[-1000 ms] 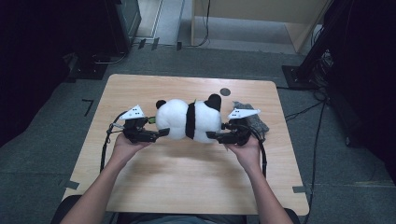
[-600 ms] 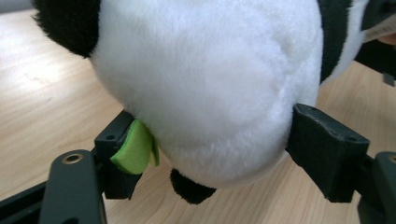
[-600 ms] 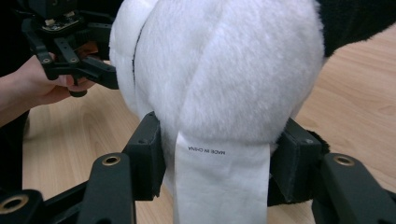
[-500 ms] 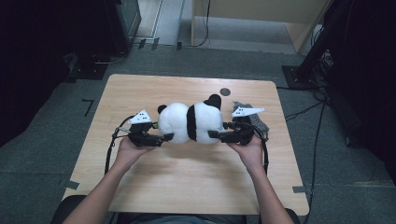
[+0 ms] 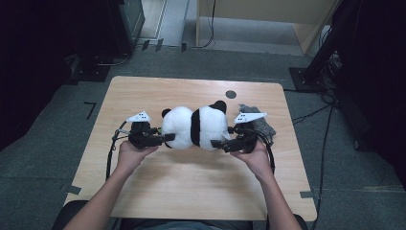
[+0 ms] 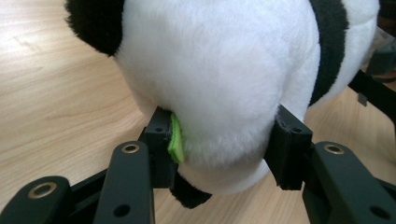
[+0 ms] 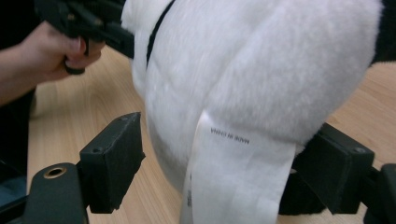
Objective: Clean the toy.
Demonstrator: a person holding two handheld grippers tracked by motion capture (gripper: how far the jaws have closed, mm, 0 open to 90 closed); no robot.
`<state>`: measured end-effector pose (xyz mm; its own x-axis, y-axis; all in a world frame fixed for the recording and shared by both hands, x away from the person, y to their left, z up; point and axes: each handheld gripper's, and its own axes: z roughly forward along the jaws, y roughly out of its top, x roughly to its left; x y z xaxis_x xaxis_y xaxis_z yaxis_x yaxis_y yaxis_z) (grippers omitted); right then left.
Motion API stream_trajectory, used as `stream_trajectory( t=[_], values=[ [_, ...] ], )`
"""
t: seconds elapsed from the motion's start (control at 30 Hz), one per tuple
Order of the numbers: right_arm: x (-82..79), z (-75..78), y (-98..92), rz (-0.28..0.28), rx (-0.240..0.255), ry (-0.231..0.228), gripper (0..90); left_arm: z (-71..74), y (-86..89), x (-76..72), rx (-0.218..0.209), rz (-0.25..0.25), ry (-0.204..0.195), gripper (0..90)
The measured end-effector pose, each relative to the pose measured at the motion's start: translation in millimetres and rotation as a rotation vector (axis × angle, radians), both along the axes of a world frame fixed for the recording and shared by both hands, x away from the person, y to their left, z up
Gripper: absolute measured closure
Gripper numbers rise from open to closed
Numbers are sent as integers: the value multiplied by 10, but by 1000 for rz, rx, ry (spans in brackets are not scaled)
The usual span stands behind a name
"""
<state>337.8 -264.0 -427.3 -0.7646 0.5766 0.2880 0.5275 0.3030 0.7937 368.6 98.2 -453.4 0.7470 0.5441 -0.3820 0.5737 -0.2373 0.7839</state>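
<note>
A black and white panda plush (image 5: 194, 127) lies across the middle of the wooden table (image 5: 191, 191), between two hand-held grippers. My left gripper (image 5: 165, 138) holds its left end. In the left gripper view its jaws have just been closing, and both pads now press into the white fur (image 6: 224, 70), with a green tag (image 6: 175, 140) under one pad. My right gripper (image 5: 218, 143) is at the plush's other end. Its jaws have just been opening, and one pad (image 7: 112, 161) stands off the fur beside a white sewn label (image 7: 233, 172).
A grey crumpled cloth (image 5: 262, 125) lies just right of the right gripper. A small dark round spot (image 5: 231, 94) marks the table's far side. Cables trail from both grippers and dark equipment stands on the floor around the table.
The plush sits slightly lower in the high view than a second ago. Both hands stay at about the same places at its two ends.
</note>
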Motion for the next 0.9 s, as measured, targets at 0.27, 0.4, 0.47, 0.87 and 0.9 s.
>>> stream_trajectory(
  t=[0.27, 0.4, 0.47, 0.87, 0.9],
  values=[
    [7, -143, -32, -16, -24, 104, 288, -84, 17, -9, 57, -17, 75, 458],
    [36, -176, -37, -24, -18, 102, 287, -167, 44, 22, 33, 2, 90, 424],
    [60, -201, -34, -41, 3, 95, 287, -214, 57, 47, 21, 17, 103, 402],
    [188, -250, 6, -136, 7, -30, 251, -293, 85, 105, 13, 97, -70, 276],
    [198, -244, 6, -137, 5, -23, 251, -294, 88, 106, 11, 95, -68, 274]
  ],
)
